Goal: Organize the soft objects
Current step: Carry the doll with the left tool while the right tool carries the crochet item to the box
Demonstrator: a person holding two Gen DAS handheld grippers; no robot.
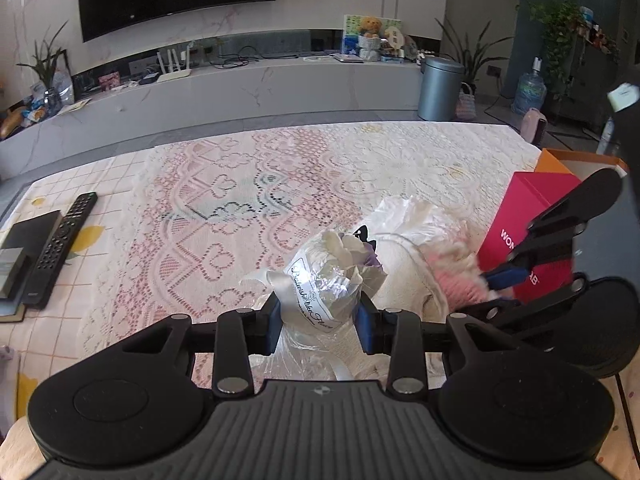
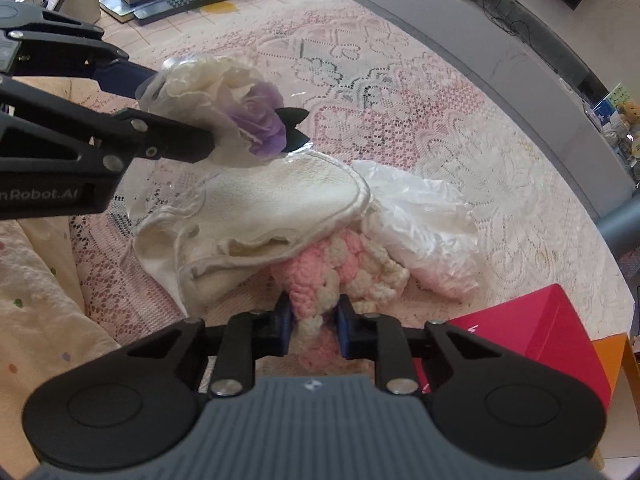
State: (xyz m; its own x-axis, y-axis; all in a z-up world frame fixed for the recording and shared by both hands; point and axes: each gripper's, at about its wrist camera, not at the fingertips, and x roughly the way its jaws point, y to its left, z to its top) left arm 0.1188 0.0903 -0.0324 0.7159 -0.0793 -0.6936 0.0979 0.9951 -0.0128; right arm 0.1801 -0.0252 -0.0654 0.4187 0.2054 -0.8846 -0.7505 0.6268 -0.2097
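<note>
My left gripper (image 1: 320, 316) is shut on a wrapped artificial bouquet (image 1: 332, 276) of cream and purple flowers with a printed white ribbon. The right wrist view shows it held above the cloth, the bouquet (image 2: 240, 108) pinched in the left gripper (image 2: 176, 112). My right gripper (image 2: 314, 320) is shut on a pink and cream knitted piece (image 2: 340, 264), whose far end lies under a cream fabric pouch (image 2: 280, 200). A crumpled white plastic bag (image 2: 424, 220) lies just beyond them. In the left wrist view, the right gripper (image 1: 500, 280) comes in from the right onto the knitted piece (image 1: 456, 280).
A pink lace tablecloth (image 1: 240, 200) covers the table. A red box (image 2: 560, 332) and an open orange box (image 1: 560, 160) stand at the right. A black remote (image 1: 60, 248) and stacked books (image 1: 20, 248) lie at the far left.
</note>
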